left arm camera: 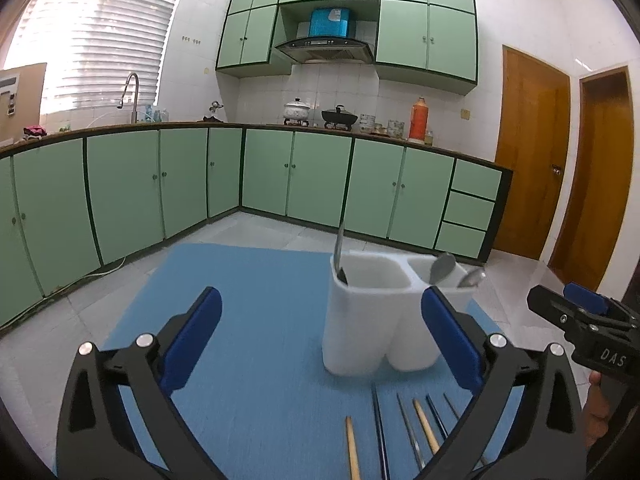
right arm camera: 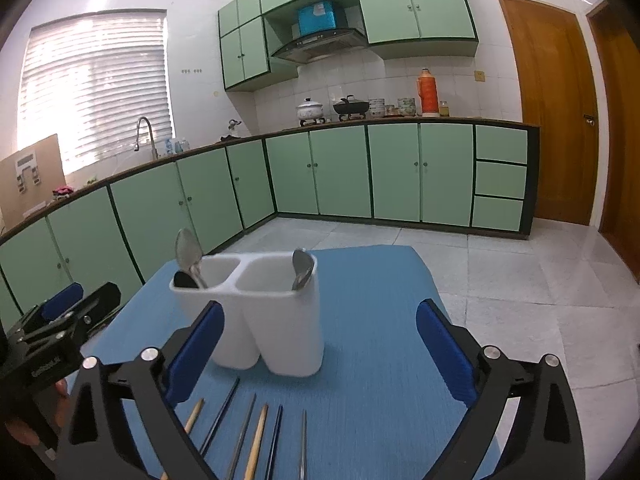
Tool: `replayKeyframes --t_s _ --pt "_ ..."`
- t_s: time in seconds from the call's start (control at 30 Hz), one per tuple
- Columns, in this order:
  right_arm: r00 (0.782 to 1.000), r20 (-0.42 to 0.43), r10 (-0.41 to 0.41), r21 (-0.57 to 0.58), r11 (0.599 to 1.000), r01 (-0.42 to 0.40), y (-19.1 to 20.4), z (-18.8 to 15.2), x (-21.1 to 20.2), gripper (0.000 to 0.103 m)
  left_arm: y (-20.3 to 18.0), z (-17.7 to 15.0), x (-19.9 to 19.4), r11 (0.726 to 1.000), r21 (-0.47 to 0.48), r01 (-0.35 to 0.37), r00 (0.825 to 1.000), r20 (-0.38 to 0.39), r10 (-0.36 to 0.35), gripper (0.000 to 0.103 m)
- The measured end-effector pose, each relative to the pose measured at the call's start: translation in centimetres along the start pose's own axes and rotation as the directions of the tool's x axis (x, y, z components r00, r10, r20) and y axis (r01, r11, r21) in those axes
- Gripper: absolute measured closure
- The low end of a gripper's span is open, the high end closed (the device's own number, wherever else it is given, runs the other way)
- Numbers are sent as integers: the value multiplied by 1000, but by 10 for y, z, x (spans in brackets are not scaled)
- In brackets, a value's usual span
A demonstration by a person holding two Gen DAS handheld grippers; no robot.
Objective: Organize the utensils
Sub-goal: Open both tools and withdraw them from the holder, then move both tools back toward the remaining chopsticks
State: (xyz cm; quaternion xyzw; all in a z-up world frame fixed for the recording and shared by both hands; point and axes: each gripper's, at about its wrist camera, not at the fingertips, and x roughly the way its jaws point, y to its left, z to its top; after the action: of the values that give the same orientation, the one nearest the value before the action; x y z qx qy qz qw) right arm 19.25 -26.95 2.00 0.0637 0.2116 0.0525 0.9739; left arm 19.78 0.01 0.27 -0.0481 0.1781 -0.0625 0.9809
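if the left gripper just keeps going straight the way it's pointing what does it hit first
Most likely the white utensil holder. The left gripper is open and empty, and the holder stands on the blue mat just ahead, slightly toward its right finger. Depth is hard to judge through the fisheye.

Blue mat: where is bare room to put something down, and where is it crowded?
On the blue mat, bare patches lie right of the white holder up to the mat edge, and left of the holder in the left wrist view. It is crowded in front of the holder, where the chopsticks lie in a row.
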Motion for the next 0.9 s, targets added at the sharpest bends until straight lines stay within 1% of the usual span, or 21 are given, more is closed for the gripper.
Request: replayKeyframes --t_s 0.1,0.27,0.47,0.6,0.73,0.9 --pt "1000 -10 -3 0 1000 3 -2 -12 -9 6 2 -10 -13 1000 9 1 1000 -9 -1 5" --pt "998 -61 -18 -4 1000 18 -5 -37 -18 6 3 -31 -31 999 34 4 999 -53 -3 5" --pt "993 -115 -33 -9 999 33 -11 -69 -32 6 3 -66 -57 998 69 9 995 -100 -2 5" --pt "988 -150 -46 6 999 48 -16 -95 -47 6 4 -90 -75 998 64 14 992 -129 -6 5" --pt "984 -171 -49 12 999 52 -23 -117 -64 6 3 -108 -90 997 75 10 990 -144 1 5" --pt "979 -194 -69 -26 998 65 -23 -152 -87 6 2 -128 -106 997 83 -7 988 -152 20 5"
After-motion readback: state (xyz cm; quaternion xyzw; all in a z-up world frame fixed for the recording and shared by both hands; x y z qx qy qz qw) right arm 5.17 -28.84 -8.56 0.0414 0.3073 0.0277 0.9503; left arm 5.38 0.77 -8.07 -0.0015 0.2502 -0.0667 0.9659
